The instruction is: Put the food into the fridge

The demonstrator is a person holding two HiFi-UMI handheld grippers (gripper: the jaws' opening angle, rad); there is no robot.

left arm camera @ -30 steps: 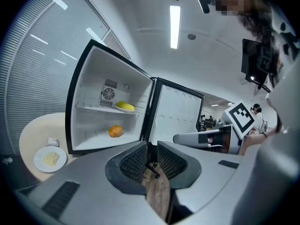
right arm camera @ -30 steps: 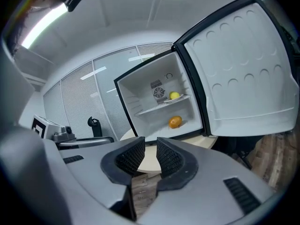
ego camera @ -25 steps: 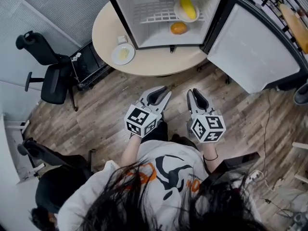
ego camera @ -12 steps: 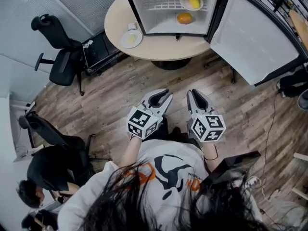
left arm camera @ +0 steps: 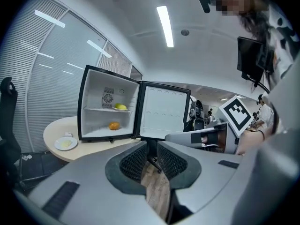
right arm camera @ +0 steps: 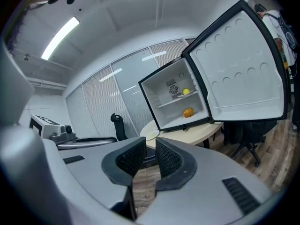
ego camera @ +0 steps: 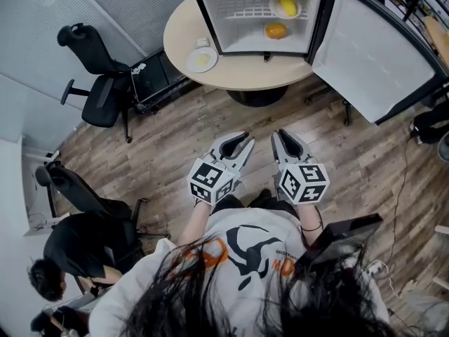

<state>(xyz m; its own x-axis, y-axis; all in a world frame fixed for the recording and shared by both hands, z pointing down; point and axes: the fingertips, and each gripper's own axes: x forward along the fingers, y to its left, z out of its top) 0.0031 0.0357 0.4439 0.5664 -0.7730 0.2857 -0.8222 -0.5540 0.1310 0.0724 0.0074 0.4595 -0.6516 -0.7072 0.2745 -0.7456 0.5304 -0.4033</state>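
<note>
The small fridge (ego camera: pixel 238 27) stands open on the round table (ego camera: pixel 231 74), its door (ego camera: pixel 372 55) swung out to the right. Inside, a yellow food (ego camera: pixel 285 1) lies on a plate on the wire shelf and an orange (ego camera: pixel 276 30) sits on the fridge floor. A white plate (ego camera: pixel 202 60) with pale food rests on the table left of the fridge. My left gripper (ego camera: pixel 238 143) and right gripper (ego camera: pixel 286 139) hang side by side over the wooden floor, well short of the table. Each has its jaws a narrow gap apart with nothing between them, as the left gripper (left arm camera: pixel 150 156) and right gripper (right arm camera: pixel 149 157) views show.
A black office chair (ego camera: pixel 95 83) stands left of the table, with a dark box (ego camera: pixel 158 79) beside it. Another chair (ego camera: pixel 77 195) and a seated person (ego camera: pixel 77 258) are at the lower left. A dark panel (ego camera: pixel 347 232) sits by my right elbow.
Both grippers and I have drawn back from the table, so the fridge looks smaller and farther. The seated person at the lower left has come into view. The jaws look the same.
</note>
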